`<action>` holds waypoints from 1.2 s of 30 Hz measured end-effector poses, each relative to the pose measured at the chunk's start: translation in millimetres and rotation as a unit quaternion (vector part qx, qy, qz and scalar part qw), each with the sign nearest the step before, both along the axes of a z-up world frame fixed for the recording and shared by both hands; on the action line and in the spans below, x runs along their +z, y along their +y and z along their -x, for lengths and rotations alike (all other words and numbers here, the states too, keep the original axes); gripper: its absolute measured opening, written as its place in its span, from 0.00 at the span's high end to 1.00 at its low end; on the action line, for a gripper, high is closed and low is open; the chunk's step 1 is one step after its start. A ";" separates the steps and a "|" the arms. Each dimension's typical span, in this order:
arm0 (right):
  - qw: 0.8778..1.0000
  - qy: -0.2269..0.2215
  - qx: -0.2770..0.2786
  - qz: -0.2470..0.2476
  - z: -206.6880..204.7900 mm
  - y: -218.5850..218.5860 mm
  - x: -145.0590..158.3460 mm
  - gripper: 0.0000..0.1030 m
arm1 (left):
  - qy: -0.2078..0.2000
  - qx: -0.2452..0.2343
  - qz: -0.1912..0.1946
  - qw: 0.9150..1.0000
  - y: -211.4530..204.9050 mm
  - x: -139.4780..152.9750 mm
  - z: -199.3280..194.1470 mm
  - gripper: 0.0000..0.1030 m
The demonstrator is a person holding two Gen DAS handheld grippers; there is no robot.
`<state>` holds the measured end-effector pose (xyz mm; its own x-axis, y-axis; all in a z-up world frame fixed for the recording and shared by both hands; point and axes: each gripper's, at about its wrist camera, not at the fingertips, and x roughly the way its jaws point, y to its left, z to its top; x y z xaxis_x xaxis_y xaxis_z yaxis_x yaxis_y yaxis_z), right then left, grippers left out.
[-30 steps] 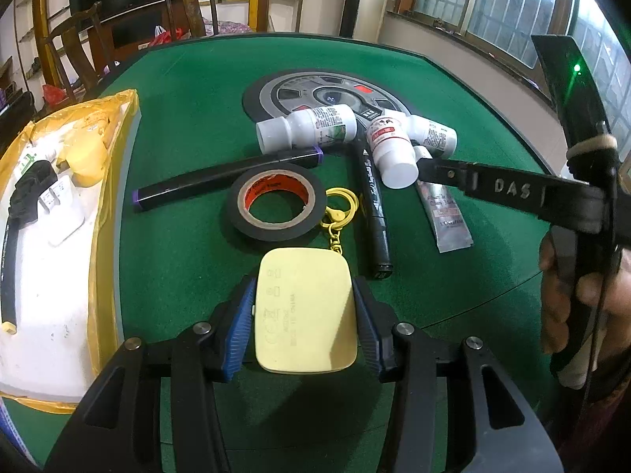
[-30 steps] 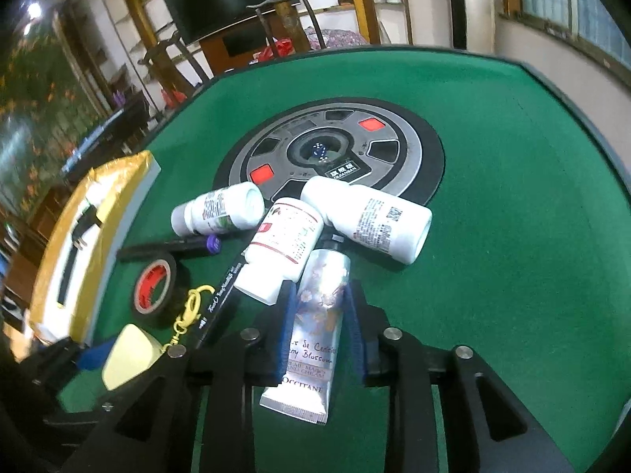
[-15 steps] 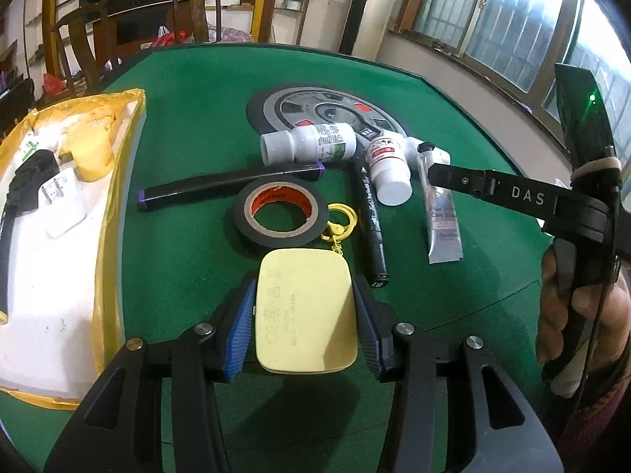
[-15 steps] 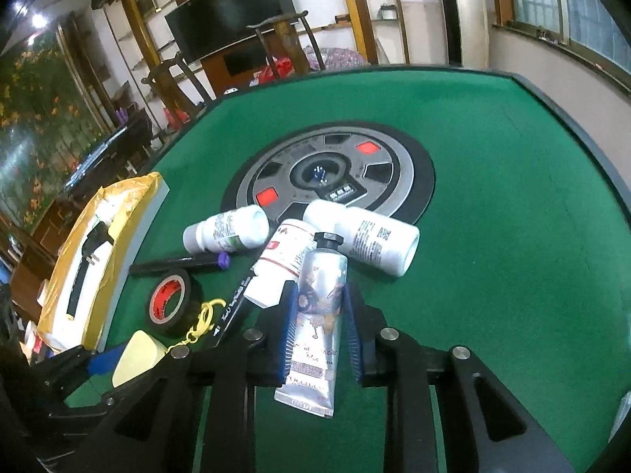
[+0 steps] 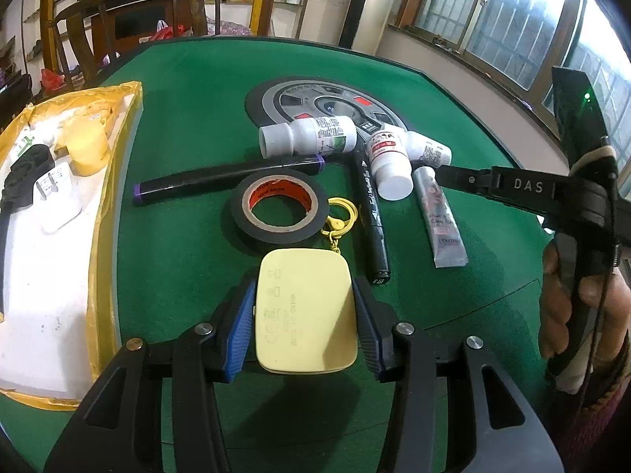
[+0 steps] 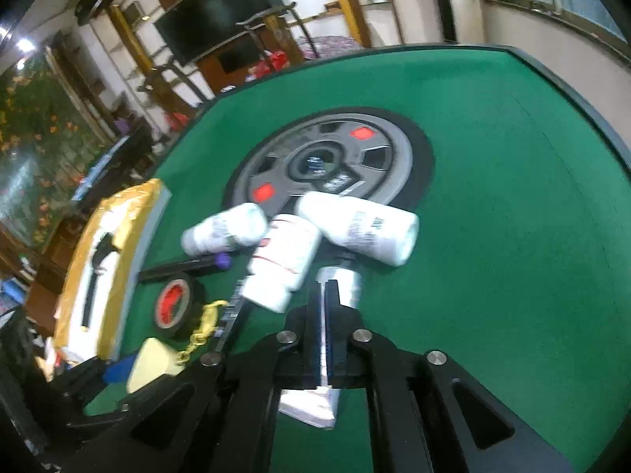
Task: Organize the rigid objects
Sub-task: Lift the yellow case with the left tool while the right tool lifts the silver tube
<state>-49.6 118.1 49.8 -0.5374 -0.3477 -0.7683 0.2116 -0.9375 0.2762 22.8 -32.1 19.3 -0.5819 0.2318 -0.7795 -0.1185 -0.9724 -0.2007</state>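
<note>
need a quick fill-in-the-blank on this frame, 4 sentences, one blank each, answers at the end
1. The left gripper has its blue pads on either side of a pale ____ device.
2. The right gripper is shut on the hand cream ____.
3. The black tape roll has a ____ inner core.
4. The yellow keychain clip lies beside the tape roll, on the ____ felt tabletop.

Missing words: yellow; tube; red; green

barred windows [image 5: 493,19] on the right, dark wooden chairs [image 5: 79,39], wall television [image 6: 213,8], white walls
</note>
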 end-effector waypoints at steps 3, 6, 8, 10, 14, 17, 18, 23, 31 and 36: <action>1.000 -0.002 -0.014 -0.004 1.3 2.3 -1.7 0.79 | -0.002 -0.002 0.000 1.000 0.5 -0.3 0.3 0.56; 1.000 -0.008 -0.010 0.008 3.9 0.4 -4.9 0.64 | -0.002 -0.004 -0.001 1.000 0.9 0.1 0.3 0.56; 1.000 -0.004 -0.012 0.001 4.8 -3.0 -8.5 0.64 | -0.002 -0.005 -0.001 1.000 1.1 0.0 0.4 0.56; 1.000 -0.015 -0.003 -0.015 7.6 -10.0 -15.5 0.75 | -0.002 -0.006 -0.001 1.000 1.2 0.2 0.4 0.56; 0.999 -0.010 0.002 -0.032 6.6 -14.0 -15.7 0.76 | -0.002 -0.007 -0.002 1.000 1.1 0.4 0.4 0.56; 0.996 0.012 0.015 -0.087 5.3 -29.8 -17.3 0.76 | -0.003 -0.009 0.001 1.000 1.9 0.2 0.7 0.56; 0.994 0.017 0.017 -0.102 4.4 -34.0 -17.2 0.76 | -0.003 -0.009 0.001 1.000 1.8 0.2 0.8 0.56; 0.997 0.015 0.029 -0.076 -1.5 -26.1 -13.7 0.78 | -0.002 -0.008 0.000 1.000 1.3 0.0 0.6 0.56; 0.997 0.061 0.016 -0.037 -12.8 -12.7 9.9 0.78 | 0.009 0.000 -0.003 1.000 -1.1 2.9 -1.7 0.56; 0.995 0.095 0.030 -0.010 -21.4 -18.9 23.1 0.78 | 0.022 0.012 -0.007 1.000 -4.9 5.8 -3.7 0.56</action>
